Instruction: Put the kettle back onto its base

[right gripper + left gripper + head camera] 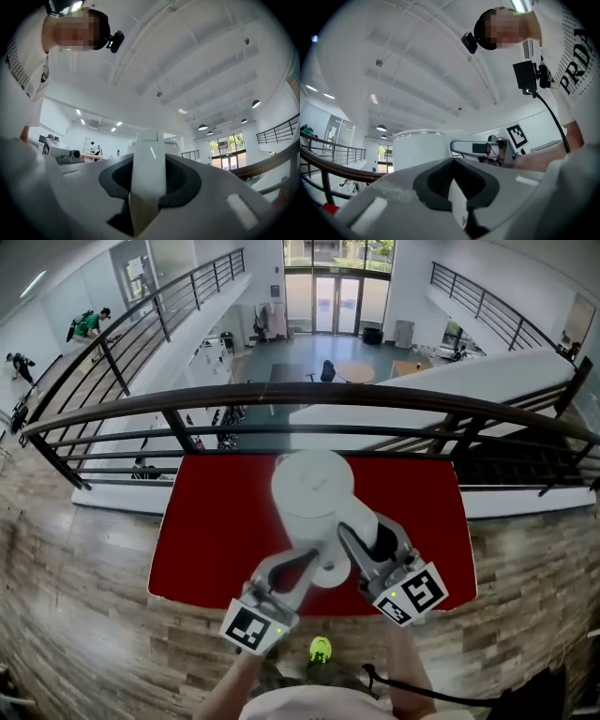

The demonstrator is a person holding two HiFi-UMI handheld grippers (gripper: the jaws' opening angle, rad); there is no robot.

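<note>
A red table (pixel 206 540) stands against a dark railing (pixel 309 395) above an atrium. The white kettle (pixel 314 488) sits over the table's middle, between two hand-held grippers. The right gripper (pixel 366 538) clamps the kettle's white handle (pixel 149 173) at a middling width. The left gripper (pixel 300 568), low beside the handle, has its jaws narrowed on a thin white strip (pixel 457 199) that cannot be identified.

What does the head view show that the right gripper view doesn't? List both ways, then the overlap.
Head view only: the wooden floor, a green shoe, the right gripper's marker cube. Right gripper view only: ceiling lamps, the person overhead. Both: that gripper clamped on the white kettle's handle.
</note>
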